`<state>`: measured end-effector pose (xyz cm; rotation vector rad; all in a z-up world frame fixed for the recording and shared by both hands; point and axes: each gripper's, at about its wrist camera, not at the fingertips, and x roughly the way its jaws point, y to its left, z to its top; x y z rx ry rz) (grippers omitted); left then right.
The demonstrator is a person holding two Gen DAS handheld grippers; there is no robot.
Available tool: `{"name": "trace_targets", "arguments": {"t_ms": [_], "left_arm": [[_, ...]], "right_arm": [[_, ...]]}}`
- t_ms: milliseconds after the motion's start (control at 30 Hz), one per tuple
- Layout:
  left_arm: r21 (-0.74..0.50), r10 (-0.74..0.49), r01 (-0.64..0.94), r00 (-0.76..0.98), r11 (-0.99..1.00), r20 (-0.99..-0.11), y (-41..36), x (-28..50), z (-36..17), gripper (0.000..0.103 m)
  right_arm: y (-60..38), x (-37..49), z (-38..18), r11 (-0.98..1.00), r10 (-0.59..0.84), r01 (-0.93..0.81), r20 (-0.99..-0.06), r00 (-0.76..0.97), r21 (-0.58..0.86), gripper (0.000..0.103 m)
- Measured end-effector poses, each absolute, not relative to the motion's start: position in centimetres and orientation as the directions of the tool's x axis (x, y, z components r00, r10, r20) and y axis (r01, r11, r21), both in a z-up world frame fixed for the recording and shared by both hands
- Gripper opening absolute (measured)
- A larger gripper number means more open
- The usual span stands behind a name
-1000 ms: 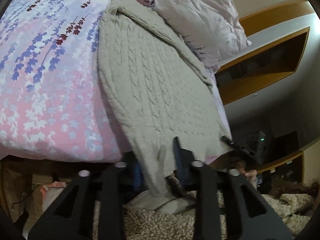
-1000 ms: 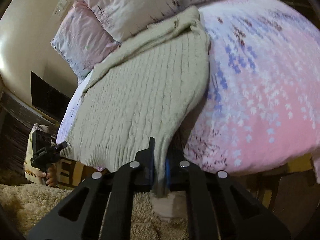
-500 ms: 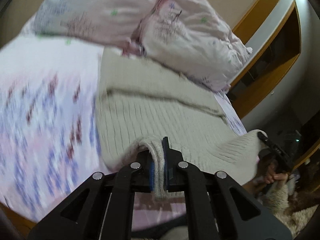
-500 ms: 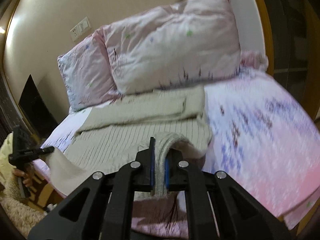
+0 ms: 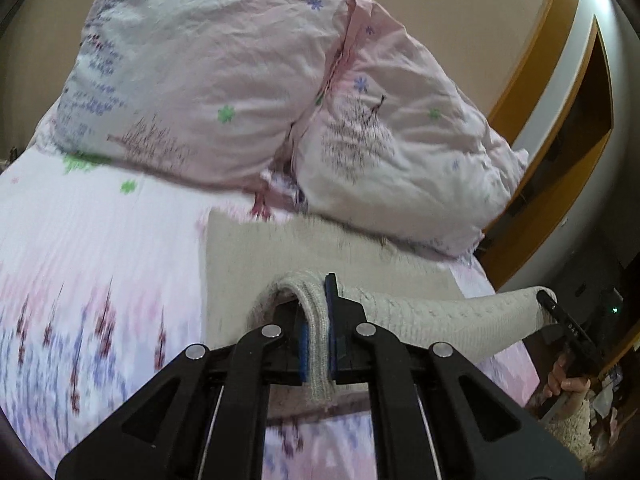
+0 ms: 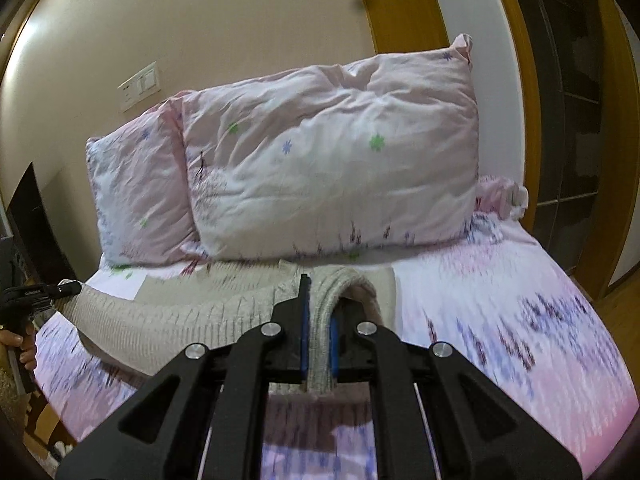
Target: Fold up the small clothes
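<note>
The left gripper (image 5: 318,328) is clamped tight on the ribbed hem of a cream cable-knit sweater (image 5: 420,316), the knit pinched between its blue pads and hanging in a short loop below them. The right gripper (image 6: 318,336) grips the same hem in the same way, its pads closed on a folded band of ribbing. Between the two grips the hem stretches as a raised band above the bed (image 6: 500,320); in the left wrist view it runs off to the right, where the other gripper's dark tip and the person's hand (image 5: 568,380) show at the edge of the frame. In the right wrist view the band runs left to the other gripper's tip, with a hand (image 6: 18,340) on its handle.

The rest of the sweater lies flat on the bed beyond the raised hem, its far edge reaching up to the pillows (image 6: 320,160). Two pink flowered pillows lean side by side at the head of the bed, against a beige wall. The bed's sheet is pink and white with purple flower sprays, blurred on both sides of the sweater. On the wall above the pillows, in the right wrist view, sits a white switch plate (image 6: 140,86). Wooden trim (image 5: 532,80) frames a dark recess beside the bed, beyond the pillows.
</note>
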<state>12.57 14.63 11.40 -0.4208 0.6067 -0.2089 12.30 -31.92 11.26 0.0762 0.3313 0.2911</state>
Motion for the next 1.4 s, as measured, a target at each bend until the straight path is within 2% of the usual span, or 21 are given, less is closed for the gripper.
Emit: {"name": "trace_targets", "arguments": {"t_ms": [167, 300, 600, 833, 900, 933, 967, 1000, 1033, 1067, 1133, 1267, 1400], "left_arm": [[-0.442, -0.299, 0.065, 0.822, 0.895, -0.485, 14.4, 17.5, 12.4, 0.006], [-0.456, -0.294, 0.036, 0.809, 0.889, -0.510, 14.4, 21.2, 11.0, 0.006], [-0.564, -0.329, -0.099, 0.724, 0.820, -0.607, 16.6, 27.0, 3.8, 0.006], [-0.653, -0.396, -0.151, 0.688, 0.742, -0.608, 17.7, 28.3, 1.6, 0.006], [-0.667, -0.408, -0.161, 0.680, 0.727, -0.609, 17.8, 28.6, 1.5, 0.007], [-0.675, -0.414, -0.165, 0.678, 0.719, -0.607, 17.9, 28.7, 1.4, 0.007], [-0.685, -0.423, -0.168, 0.676, 0.709, -0.604, 17.9, 28.8, 1.4, 0.008], [-0.697, -0.434, -0.171, 0.674, 0.696, -0.598, 18.0, 28.9, 1.4, 0.014], [-0.715, -0.448, -0.173, 0.674, 0.678, -0.588, 18.1, 28.9, 1.4, 0.023], [-0.724, -0.455, -0.172, 0.675, 0.668, -0.580, 18.1, 29.1, 1.4, 0.028], [-0.731, -0.454, -0.170, 0.685, 0.660, -0.569, 18.1, 29.1, 1.7, 0.045], [-0.722, -0.434, -0.144, 0.714, 0.677, -0.549, 18.0, 28.5, 3.2, 0.057], [-0.684, -0.413, -0.111, 0.725, 0.721, -0.552, 18.1, 26.9, 4.6, 0.057]], "right_arm": [[-31.0, 17.2, 11.6, 0.965, 0.253, -0.217, -0.310, 0.916, 0.146, 0.007], [-30.6, 21.2, 10.2, 0.970, 0.225, -0.173, -0.355, 0.908, 0.170, 0.007], [-31.9, 29.6, 4.1, 0.947, 0.218, -0.031, -0.568, 0.793, 0.319, 0.007], [-33.4, 33.0, 1.6, 0.892, 0.277, 0.055, -0.640, 0.717, 0.448, 0.008], [-33.5, 33.8, 1.7, 0.871, 0.307, 0.062, -0.637, 0.707, 0.488, 0.012], [-33.5, 34.0, 1.8, 0.862, 0.320, 0.061, -0.635, 0.703, 0.503, 0.018], [-33.5, 34.3, 1.9, 0.849, 0.338, 0.060, -0.628, 0.701, 0.525, 0.027], [-33.6, 34.5, 2.0, 0.841, 0.348, 0.058, -0.621, 0.702, 0.538, 0.030], [-33.5, 34.8, 2.3, 0.832, 0.360, 0.053, -0.610, 0.706, 0.552, 0.036], [-33.5, 34.9, 2.4, 0.827, 0.365, 0.049, -0.602, 0.710, 0.560, 0.039], [-33.4, 35.2, 2.8, 0.819, 0.372, 0.045, -0.589, 0.717, 0.572, 0.043], [-33.6, 34.7, 3.5, 0.829, 0.353, 0.034, -0.570, 0.742, 0.558, 0.046], [-34.6, 32.4, 4.1, 0.870, 0.305, 0.015, -0.564, 0.768, 0.492, 0.045]]}}
